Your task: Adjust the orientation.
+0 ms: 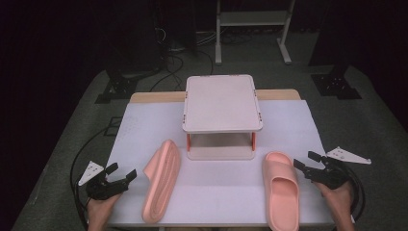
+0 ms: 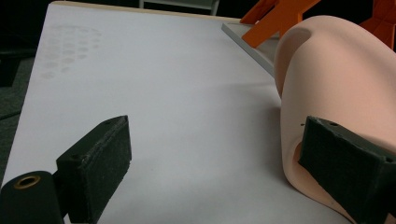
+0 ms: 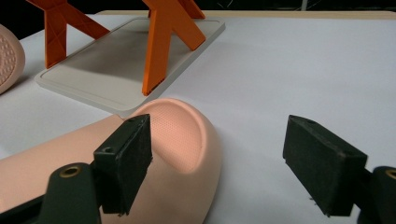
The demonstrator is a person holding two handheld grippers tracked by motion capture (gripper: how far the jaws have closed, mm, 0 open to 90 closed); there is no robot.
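Note:
Two pink slippers lie on the white table cover. The left slipper [image 1: 161, 185] [image 2: 336, 79] rests on its side, and my left gripper [image 1: 121, 172] [image 2: 219, 154] stands open just left of it, its right jaw close to the slipper's edge. The right slipper [image 1: 281, 190] [image 3: 177, 140] lies sole down. My right gripper [image 1: 306, 160] [image 3: 224, 161] is open at that slipper's right side near the toe, holding nothing. A small two-level rack [image 1: 222, 103] with white shelves and orange legs [image 3: 161, 46] stands behind the slippers at the table's middle.
The rack's lower plate [image 3: 116, 70] [image 2: 247, 44] lies just beyond both slippers. The white cover [image 1: 144, 130] has bare room on either side of the rack. Cables trail off the table's left [image 1: 79, 159] and right edges. A white frame [image 1: 252, 29] stands on the floor behind.

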